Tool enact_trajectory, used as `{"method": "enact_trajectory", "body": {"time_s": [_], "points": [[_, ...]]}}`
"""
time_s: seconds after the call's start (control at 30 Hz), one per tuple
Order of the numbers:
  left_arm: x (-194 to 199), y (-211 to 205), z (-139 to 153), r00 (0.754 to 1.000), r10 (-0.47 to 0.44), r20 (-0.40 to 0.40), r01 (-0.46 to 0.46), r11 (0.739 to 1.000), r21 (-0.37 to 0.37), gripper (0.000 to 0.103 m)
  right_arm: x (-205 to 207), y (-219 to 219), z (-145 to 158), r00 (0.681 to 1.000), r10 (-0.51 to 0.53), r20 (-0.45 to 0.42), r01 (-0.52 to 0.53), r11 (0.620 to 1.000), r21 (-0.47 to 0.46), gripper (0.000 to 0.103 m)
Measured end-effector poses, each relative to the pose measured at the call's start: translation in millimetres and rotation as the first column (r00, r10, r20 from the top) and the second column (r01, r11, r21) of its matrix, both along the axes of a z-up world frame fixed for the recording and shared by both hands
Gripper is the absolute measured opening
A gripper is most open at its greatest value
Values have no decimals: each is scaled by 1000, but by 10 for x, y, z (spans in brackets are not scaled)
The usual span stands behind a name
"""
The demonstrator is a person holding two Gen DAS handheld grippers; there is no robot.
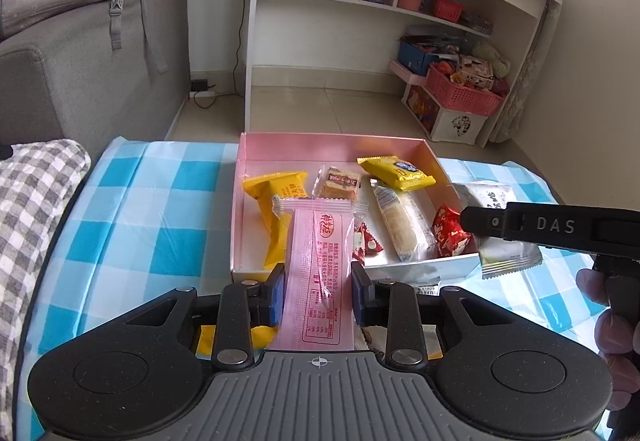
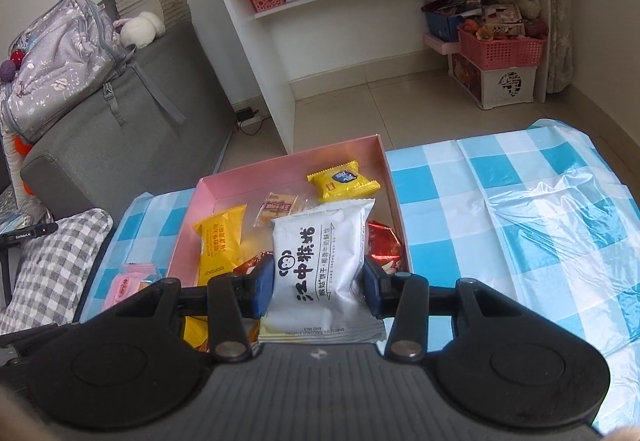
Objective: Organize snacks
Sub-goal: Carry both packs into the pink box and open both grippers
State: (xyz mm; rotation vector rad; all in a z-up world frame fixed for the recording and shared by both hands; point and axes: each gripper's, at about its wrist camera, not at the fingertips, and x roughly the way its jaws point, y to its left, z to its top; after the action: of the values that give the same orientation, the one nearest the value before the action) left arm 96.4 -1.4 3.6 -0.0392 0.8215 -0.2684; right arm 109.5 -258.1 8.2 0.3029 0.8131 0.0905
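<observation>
Pink film wafer packet (image 1: 316, 273), long and flat, clenched across its width by the left gripper (image 1: 318, 291) above the near wall of the pink box (image 1: 340, 145); light, crinkly, slippery, contents probably brittle, best pinched mid-length without crushing. White pillow-pack biscuit bag (image 2: 318, 265), air-puffed and soft, grasped at both sides by the right gripper (image 2: 318, 291) over the box's near right corner; grip judged liable to slide.
</observation>
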Motion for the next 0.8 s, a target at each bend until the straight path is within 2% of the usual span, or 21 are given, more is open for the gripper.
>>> {"method": "enact_trajectory", "body": {"time_s": [0.2, 0.47, 0.63, 0.8], "points": [[270, 15, -2, 1000, 1, -4, -1, 1000, 1, 29, 220, -3, -101, 1000, -11, -24, 12, 999, 32, 41], [711, -83, -20, 1000, -9, -14, 9, 1000, -20, 29, 533, -42, -192, 1000, -9, -4, 9, 995, 99, 42], [956, -282, -170, 999, -40, -33, 38, 998, -40, 29, 642, -101, -341, 1000, 2, -22, 1, 989, 146, 42], [1169, -396, -414, 995, -41, -90, 36, 997, -63, 29, 705, -149, -442, 999, -9, -43, 17, 982, 188, 42]]}}
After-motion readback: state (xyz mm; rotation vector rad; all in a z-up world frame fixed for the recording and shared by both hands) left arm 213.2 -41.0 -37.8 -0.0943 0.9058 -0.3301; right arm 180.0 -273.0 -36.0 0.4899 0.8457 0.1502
